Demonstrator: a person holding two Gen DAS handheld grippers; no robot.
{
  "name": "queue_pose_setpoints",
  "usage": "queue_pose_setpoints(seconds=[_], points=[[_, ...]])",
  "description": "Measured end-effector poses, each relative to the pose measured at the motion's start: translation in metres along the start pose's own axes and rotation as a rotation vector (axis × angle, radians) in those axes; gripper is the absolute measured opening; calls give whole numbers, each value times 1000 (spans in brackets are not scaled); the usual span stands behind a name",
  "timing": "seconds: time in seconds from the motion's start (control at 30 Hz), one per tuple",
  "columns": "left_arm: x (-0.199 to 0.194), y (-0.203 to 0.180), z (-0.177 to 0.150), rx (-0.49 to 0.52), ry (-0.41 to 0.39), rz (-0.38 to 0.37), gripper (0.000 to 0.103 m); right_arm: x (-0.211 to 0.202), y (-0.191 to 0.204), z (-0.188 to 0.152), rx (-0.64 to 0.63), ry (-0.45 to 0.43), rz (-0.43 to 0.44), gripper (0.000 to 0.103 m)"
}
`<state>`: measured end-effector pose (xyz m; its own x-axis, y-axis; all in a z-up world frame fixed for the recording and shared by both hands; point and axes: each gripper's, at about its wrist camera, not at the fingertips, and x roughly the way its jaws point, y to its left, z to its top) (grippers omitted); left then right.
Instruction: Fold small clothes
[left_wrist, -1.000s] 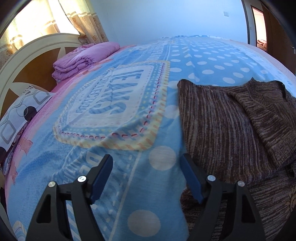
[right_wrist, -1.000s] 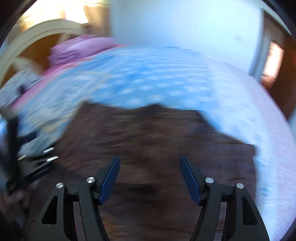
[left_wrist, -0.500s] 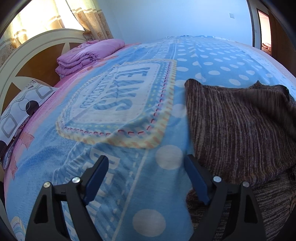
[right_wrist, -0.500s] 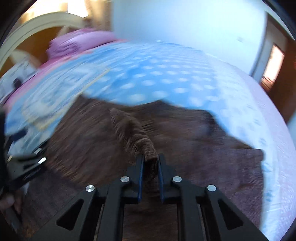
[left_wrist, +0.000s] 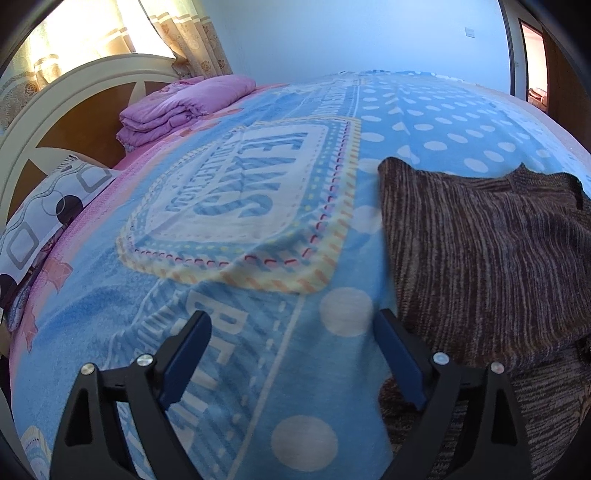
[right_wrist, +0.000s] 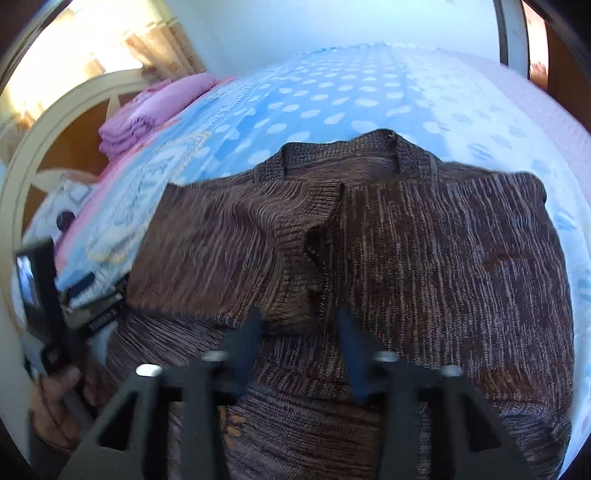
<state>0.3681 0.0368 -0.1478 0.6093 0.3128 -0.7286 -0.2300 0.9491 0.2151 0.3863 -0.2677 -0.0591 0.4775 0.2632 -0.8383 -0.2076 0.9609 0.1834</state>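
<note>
A brown striped knit sweater lies on the blue dotted blanket, collar to the far side, with its left sleeve folded across the chest. My right gripper is open and empty just above the sweater's middle, near the folded cuff. In the left wrist view the sweater lies at the right. My left gripper is open and empty over the blanket, its right finger beside the sweater's left edge. The left gripper also shows in the right wrist view.
A folded purple quilt and a patterned pillow lie by the white headboard at the left. A doorway is at the far right. The bed edge curves away at the right.
My right gripper was shut on the sleeve cuff half a second ago and has let go; the sleeve now lies across the chest. My left gripper stayed open and shifted slightly.
</note>
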Motion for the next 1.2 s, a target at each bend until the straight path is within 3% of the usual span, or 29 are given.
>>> queue_pose_setpoints(seconds=[0.07,0.2,0.37,0.4,0.47,0.5,0.53,0.63,0.7,0.77,0.83,0.9,1.0,1.1,1.2], points=[[1,5,-1,-20,6,-5,94,-4,3,-2,-9,-10,-6,5],[2,12,-4,-46,22,-15,94,-23,15,-12,-65,-23,4,5],[-2,12,-7,-39,14,-1,93,-12,7,-24,-72,15,28,6],[-3,12,-7,-34,9,1,93,-14,4,-23,-63,-8,41,7],[-5,14,-8,-36,8,-13,93,-21,-4,-22,-30,-40,51,27],[-8,19,-7,-51,-2,-40,92,-30,-10,-21,-13,-64,67,55],[-10,23,-7,-68,-5,-52,92,-36,-13,-21,-7,-83,80,67],[-22,35,1,-94,-50,-42,92,-61,-30,-18,-18,-149,12,67],[-27,32,10,-69,-77,-27,92,-78,-52,-13,-6,-195,-85,67],[-30,22,25,-49,-76,-69,92,-88,-79,-6,44,-218,-175,67],[-27,5,38,-16,-64,-103,94,-96,-106,-4,114,-239,-203,67],[-17,-15,47,35,-59,-73,95,-100,-131,-4,173,-254,-254,67],[8,-38,51,104,-28,-6,95,-88,-151,-4,179,-201,-302,67],[24,-43,44,151,-28,62,99,-61,-152,-6,140,-112,-253,67],[23,-34,40,158,-44,125,103,-45,-153,-12,94,-87,-330,67]])
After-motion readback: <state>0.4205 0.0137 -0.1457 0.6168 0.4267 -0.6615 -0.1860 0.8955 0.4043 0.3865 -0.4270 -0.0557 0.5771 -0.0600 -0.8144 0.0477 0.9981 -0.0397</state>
